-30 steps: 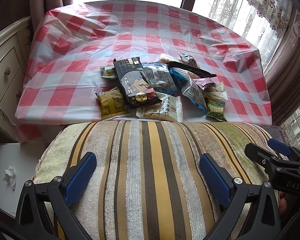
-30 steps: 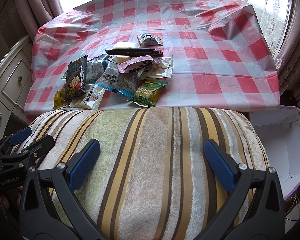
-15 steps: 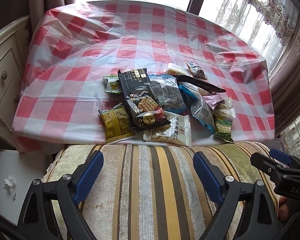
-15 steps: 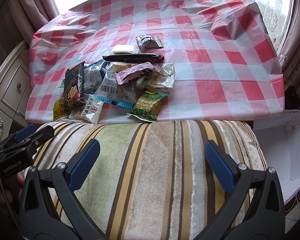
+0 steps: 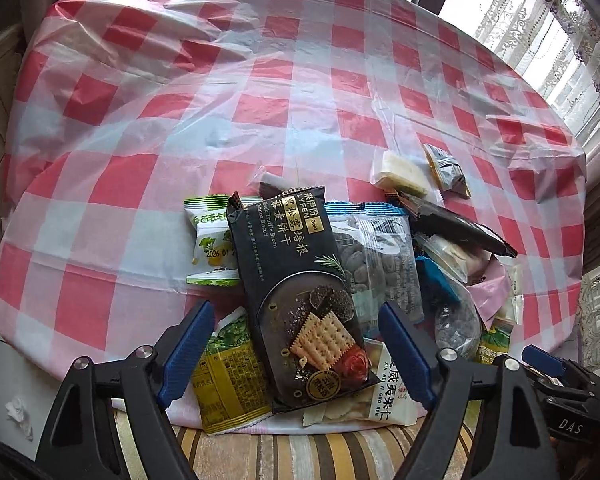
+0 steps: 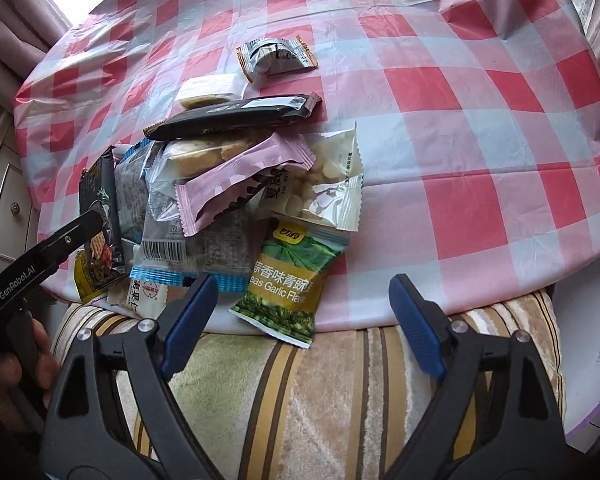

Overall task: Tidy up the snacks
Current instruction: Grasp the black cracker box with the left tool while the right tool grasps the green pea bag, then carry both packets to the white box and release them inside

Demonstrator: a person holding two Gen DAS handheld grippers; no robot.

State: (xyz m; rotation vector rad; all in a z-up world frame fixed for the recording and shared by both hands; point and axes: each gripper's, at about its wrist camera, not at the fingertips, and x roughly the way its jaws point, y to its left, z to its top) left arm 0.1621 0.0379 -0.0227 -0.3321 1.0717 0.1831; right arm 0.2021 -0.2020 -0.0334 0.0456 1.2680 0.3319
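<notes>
Two grippers are brought over the snacks [image 5: 332, 280], heaped at the table's [image 5: 260, 92] six-o'clock edge; left gripper [image 5: 296, 348], jaws just narrowed but empty, frames the biscuit pack [image 5: 296, 292] for pickup; right gripper [image 6: 304, 320], likewise empty, is aimed beside the pea packet [image 6: 292, 280].

The right gripper [image 6: 302, 322] hangs over the near edge of the worktop [image 6: 480, 168], which wears a red-and-white checked plastic cloth, its blue-padded jaws apart after just closing somewhat, with nothing pressed between them. Just ahead of its left finger lies a green garlic pea packet [image 6: 290, 282]. Beyond that sit a pink wrapper [image 6: 240, 178], a long black bar [image 6: 236, 116] and a small grey sachet [image 6: 276, 56]. Far left, a hand holds the left gripper [image 6: 54, 248]. A striped towel [image 6: 300, 392] lies beneath.
</notes>
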